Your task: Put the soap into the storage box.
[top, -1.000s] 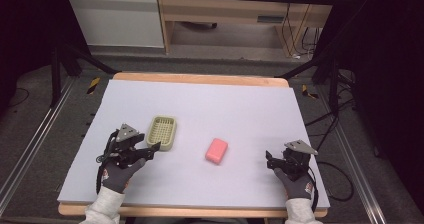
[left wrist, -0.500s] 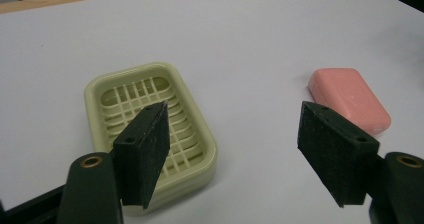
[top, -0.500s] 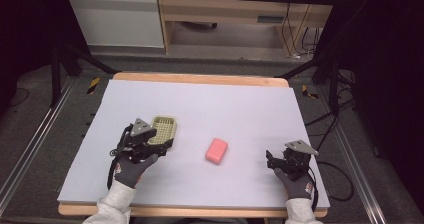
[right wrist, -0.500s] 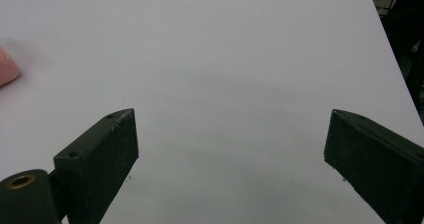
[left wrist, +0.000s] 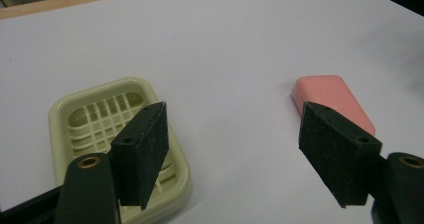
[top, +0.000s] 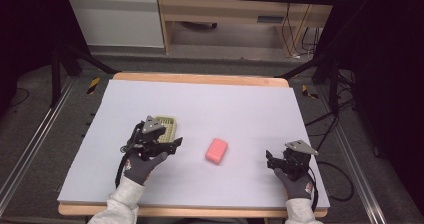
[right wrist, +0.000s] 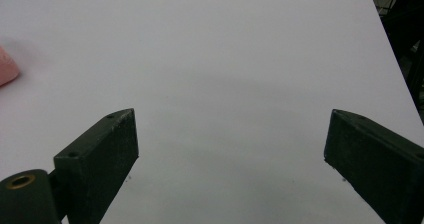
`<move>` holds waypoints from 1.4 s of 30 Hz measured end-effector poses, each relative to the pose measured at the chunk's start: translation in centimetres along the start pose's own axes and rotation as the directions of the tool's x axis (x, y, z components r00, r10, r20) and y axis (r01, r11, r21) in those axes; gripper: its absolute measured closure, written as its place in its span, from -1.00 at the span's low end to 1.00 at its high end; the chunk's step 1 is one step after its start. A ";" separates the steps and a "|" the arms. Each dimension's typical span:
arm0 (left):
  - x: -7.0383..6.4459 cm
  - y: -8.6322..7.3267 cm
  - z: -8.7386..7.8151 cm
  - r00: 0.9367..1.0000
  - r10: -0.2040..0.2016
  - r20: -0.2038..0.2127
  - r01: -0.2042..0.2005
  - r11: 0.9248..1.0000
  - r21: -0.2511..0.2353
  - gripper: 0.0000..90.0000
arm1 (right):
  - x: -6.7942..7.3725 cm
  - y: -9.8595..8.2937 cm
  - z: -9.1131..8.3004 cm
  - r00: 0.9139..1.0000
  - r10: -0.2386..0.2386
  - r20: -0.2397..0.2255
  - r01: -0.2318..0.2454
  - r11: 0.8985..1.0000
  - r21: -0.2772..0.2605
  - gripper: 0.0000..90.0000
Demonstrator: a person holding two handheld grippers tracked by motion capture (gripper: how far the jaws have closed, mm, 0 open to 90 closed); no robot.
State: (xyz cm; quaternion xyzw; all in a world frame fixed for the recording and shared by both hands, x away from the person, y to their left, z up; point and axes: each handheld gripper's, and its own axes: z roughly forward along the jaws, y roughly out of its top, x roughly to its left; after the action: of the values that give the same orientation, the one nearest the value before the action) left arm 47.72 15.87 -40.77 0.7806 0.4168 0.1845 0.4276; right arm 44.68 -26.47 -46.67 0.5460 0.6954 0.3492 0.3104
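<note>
At the near edge of a white table [top: 240,104], a person's two gloved hands each hold a two-jaw gripper, both spread wide and holding nothing. The right gripper [top: 274,160] sits low at the near right corner, jaws released over bare tabletop, the soap [right wrist: 7,66] just creeping in at the far left of its own view. The left gripper [top: 170,145] hovers a little farther in, jaws parted, with the dish [left wrist: 107,134] under its left jaw and the pink soap [left wrist: 332,104] beyond its right jaw — the two things lie near each other but apart. In the high view the soap [top: 216,150] rests flat near the table's middle, tilted a little off square, and the pale green slotted dish [top: 167,125] lies just behind the left hand, empty. The work in hand looks like a reach for the soap, likely to set it in the dish. To do it well, the left gripper should swing right until the bar sits centred between the jaws, line the pads up across the bar's narrow width rather than its length, come down close to the table, and close gently — a smooth bar may squirt out under a hard squeeze. Beyond the table, a wooden bench [top: 225,14] and cables stand in shadow.
</note>
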 end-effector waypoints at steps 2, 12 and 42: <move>-0.3 0.1 0.3 1.000 0.003 0.004 -0.003 1.000 0.002 -0.39 | 0.0 0.0 0.0 1.000 0.001 0.000 -0.001 1.000 -0.001 -0.83; -1.7 1.0 1.6 0.999 0.029 0.027 -0.030 0.999 0.013 -0.41 | 0.0 0.0 0.0 1.000 0.000 0.004 0.000 1.000 0.000 -0.83; -5.6 2.0 4.9 0.993 0.091 0.081 -0.095 0.994 0.050 -0.51 | 0.0 0.0 -0.2 1.000 0.008 0.010 -0.008 1.000 -0.007 -0.82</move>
State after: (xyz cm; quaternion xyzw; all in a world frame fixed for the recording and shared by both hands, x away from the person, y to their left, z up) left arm 48.55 8.29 -41.53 0.8170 0.3678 0.1622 0.4134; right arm 44.57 -26.53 -46.55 0.5493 0.6904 0.3503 0.3144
